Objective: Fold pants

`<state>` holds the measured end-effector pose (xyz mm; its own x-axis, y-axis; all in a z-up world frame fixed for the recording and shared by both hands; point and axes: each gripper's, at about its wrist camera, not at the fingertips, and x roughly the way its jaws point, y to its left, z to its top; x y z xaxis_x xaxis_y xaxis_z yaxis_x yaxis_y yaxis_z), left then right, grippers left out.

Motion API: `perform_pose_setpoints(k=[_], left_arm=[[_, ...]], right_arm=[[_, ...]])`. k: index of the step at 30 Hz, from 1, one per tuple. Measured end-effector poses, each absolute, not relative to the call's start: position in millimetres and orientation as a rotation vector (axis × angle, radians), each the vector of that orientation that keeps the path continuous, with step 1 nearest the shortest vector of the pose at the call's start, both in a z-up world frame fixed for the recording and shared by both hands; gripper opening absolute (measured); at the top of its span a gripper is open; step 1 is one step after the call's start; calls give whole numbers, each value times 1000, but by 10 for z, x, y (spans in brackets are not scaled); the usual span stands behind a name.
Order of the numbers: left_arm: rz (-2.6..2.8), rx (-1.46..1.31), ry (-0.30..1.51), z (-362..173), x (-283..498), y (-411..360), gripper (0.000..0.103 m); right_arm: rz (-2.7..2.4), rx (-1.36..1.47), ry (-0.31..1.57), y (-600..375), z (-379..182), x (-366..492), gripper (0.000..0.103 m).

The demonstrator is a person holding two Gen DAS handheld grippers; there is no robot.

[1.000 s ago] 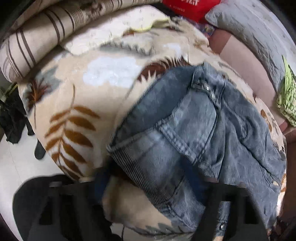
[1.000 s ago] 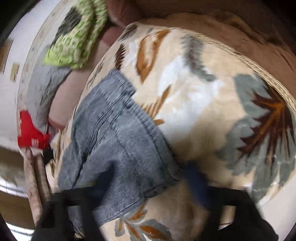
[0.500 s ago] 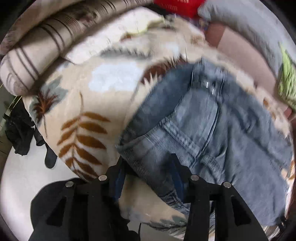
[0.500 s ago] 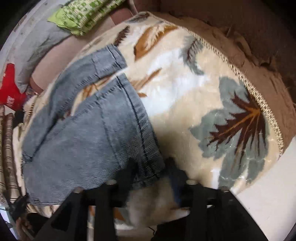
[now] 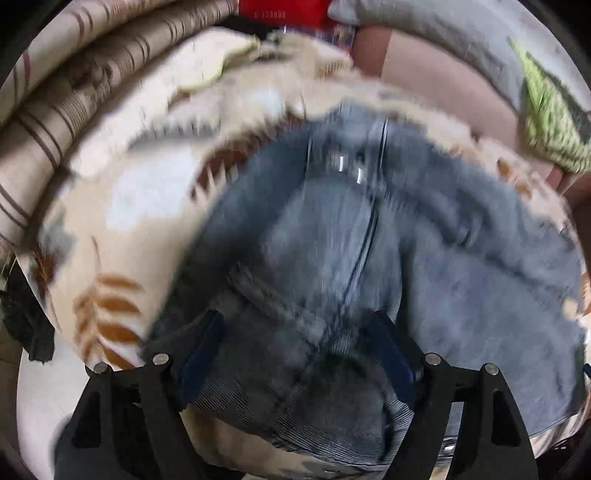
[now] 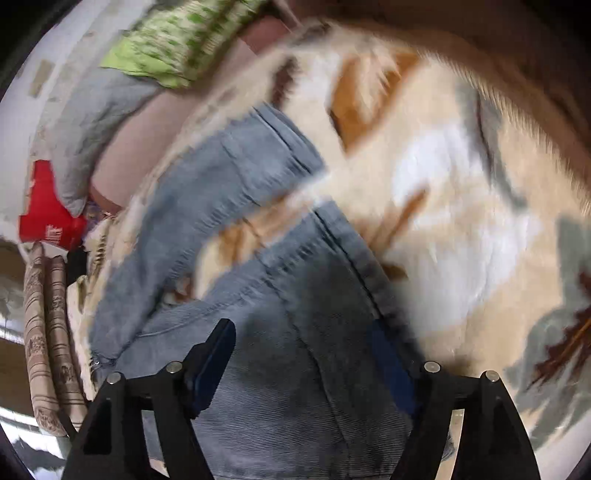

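Observation:
Blue denim pants (image 5: pixel 369 258) lie spread on a cream leaf-print blanket (image 5: pixel 140 192). My left gripper (image 5: pixel 295 332) is open, its blue-padded fingers straddling the waistband end of the pants, where metal buttons (image 5: pixel 347 166) show farther up. In the right wrist view the pants (image 6: pixel 280 332) show two legs, one leg end (image 6: pixel 258 147) lying farther off. My right gripper (image 6: pixel 303 350) is open over the nearer leg, its fingers to either side of the cloth. Both views are motion-blurred.
A striped rolled blanket (image 5: pixel 74 74) lies at the back left. A red bag (image 5: pixel 284 11), a grey pillow (image 5: pixel 443 40) and a green patterned cloth (image 5: pixel 546 110) lie beyond the pants. The blanket's edge and pale floor (image 6: pixel 569 443) are at right.
Both grippers have moved forward over the pants. The denim now lies between each pair of fingers. The left view has swung to face the waistband.

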<state>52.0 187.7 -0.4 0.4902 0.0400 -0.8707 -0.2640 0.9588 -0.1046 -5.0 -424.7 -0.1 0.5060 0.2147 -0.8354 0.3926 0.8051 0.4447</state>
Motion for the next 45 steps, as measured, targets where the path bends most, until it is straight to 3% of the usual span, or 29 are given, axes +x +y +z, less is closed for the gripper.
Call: perform_pose_setpoints(k=[5,12,13,14,15,16,18,19,21,24,26,27,28,29,36,39,42,44,45], left_arm=[[209,-293,901,390,959,2111,82],[237,-380,1004,-56,1692,2346,82],[236,-366,1039,-186,1811,2301,81],[229,-347,1054,-233,1852,2271,76],[243,-288,1082,-281,1891,2210,52],[232,-275,1094,-298,1899,2180,33],[225,-275,1088,-264,1869,2134,22],[264,-225,1072,-223,1844,2091,10],[292,-189,1052,-227,1829,2056,11],[282,-181,1110,-331,1894,2045,24],[268,-207,1101,-262,1920,2135,47],[262,-224,1091,-209,1962,2189,69],[245,-251,1065,-137,2014,2238,77],[227,-266,1033,-61,2089,2272,77],[51,-294,1032,18,2804,2154,77],[-4,-345,1123,-230,3061,2095,75],[25,-334,1171,-395,3167,2083,60],[41,-277,1159,-374,3192,2067,41],[53,-256,1159,-353,3216,2083,19]], right_arm=[[-155,559,919,-4398,509,357,78],[-193,616,1115,-4762,-191,1082,77],[-199,594,1115,-4747,-216,1091,72],[-204,513,1117,-4657,-190,1096,46],[-204,482,1127,-4618,-163,1107,29],[-188,476,1136,-4589,-128,1090,21],[-193,420,1119,-4542,22,1011,20],[-197,398,1098,-4530,112,946,19],[-246,364,1057,-4546,210,780,19],[-293,341,1231,-4634,-293,842,23],[-269,429,1140,-4746,-191,755,30],[-249,492,1091,-4800,-70,735,37],[-238,515,1060,-4824,-5,737,70],[-233,528,1023,-4840,105,802,97],[-159,490,949,-4750,290,1794,98],[-162,419,1064,-4684,-17,2175,97],[-149,431,1125,-4664,-322,2307,89],[-150,424,1102,-4651,-342,2289,86],[-146,417,1106,-4649,-331,2296,84]])
